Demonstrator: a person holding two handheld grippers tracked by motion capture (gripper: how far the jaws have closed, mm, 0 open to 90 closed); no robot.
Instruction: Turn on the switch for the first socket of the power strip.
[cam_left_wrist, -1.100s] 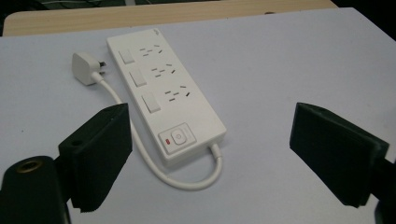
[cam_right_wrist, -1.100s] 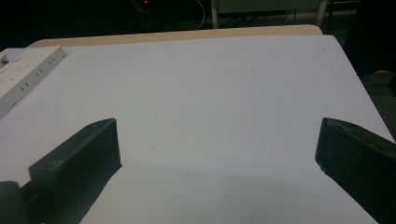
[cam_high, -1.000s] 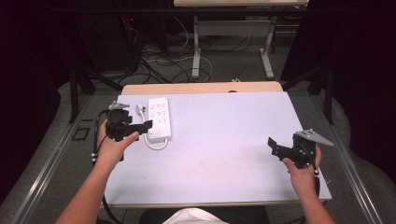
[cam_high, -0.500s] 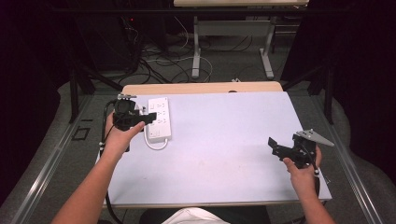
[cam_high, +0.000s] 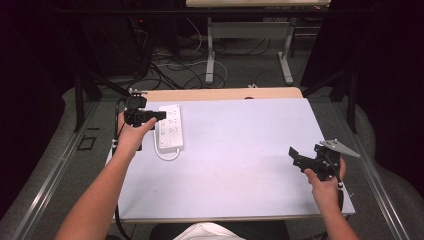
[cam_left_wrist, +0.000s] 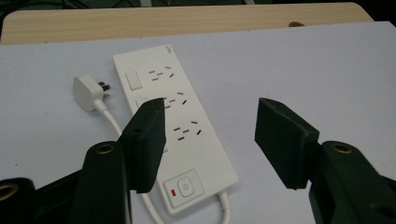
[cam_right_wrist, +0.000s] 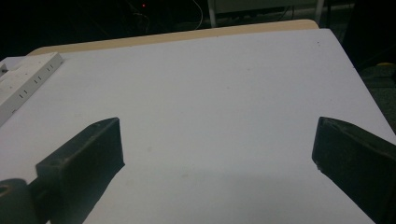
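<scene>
A white power strip (cam_high: 170, 127) lies lengthwise near the table's left edge, with its white plug (cam_left_wrist: 88, 92) and cable (cam_left_wrist: 114, 123) beside it. My left gripper (cam_high: 159, 115) hovers over the strip's far end, jaws pointing right. In the left gripper view the left gripper (cam_left_wrist: 210, 121) is half open and its jaws have just been closing. Nothing is pressed between them, and the strip (cam_left_wrist: 173, 126) lies beneath the left jaw. My right gripper (cam_high: 295, 154) is held at the table's right front. Its jaws stand wide open and empty in the right gripper view (cam_right_wrist: 217, 140).
The pale table top (cam_high: 240, 150) has a wooden strip (cam_high: 225, 93) along its far edge. Beyond it are floor cables (cam_high: 170, 65) and the legs of another table (cam_high: 210, 50). The strip's end (cam_right_wrist: 23, 84) sits at the far left in the right gripper view.
My left hand has moved toward the table's far edge and slightly right, over the power strip's far end. The right hand has stayed put.
</scene>
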